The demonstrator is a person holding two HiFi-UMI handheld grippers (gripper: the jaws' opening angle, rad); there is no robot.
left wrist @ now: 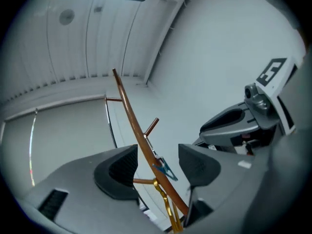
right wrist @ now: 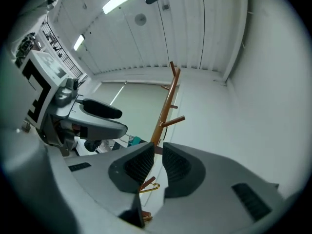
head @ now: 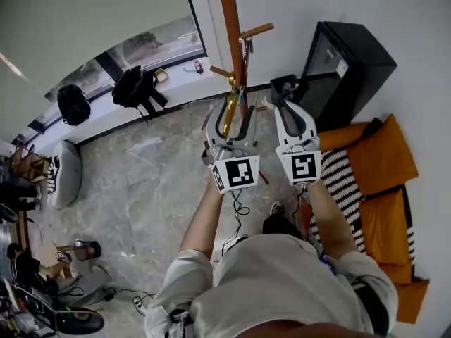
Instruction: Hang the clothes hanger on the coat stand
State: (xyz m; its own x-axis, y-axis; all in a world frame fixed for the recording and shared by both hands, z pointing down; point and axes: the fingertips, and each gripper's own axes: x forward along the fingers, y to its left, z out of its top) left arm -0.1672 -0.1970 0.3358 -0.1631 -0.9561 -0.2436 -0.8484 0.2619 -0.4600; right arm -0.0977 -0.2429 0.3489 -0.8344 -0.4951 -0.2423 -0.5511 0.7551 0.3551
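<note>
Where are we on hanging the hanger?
Done: hanger looks hooked on a peg of the coat stand. In hand: nothing; left gripper fingers wide apart either side of it, not gripping; right gripper fingers nearly together, empty. Left: pull both grippers clear.

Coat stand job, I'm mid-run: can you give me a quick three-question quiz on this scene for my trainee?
1. True or false: the gold hanger hangs from a peg of the coat stand.
2. Which has its jaws wider apart, the left tool or the right tool?
3. What lies at the right edge of the head view?
A. orange cushions
B. a bicycle
C. a washing machine

Key: 1 true; 2 left tool; 3 A.
</note>
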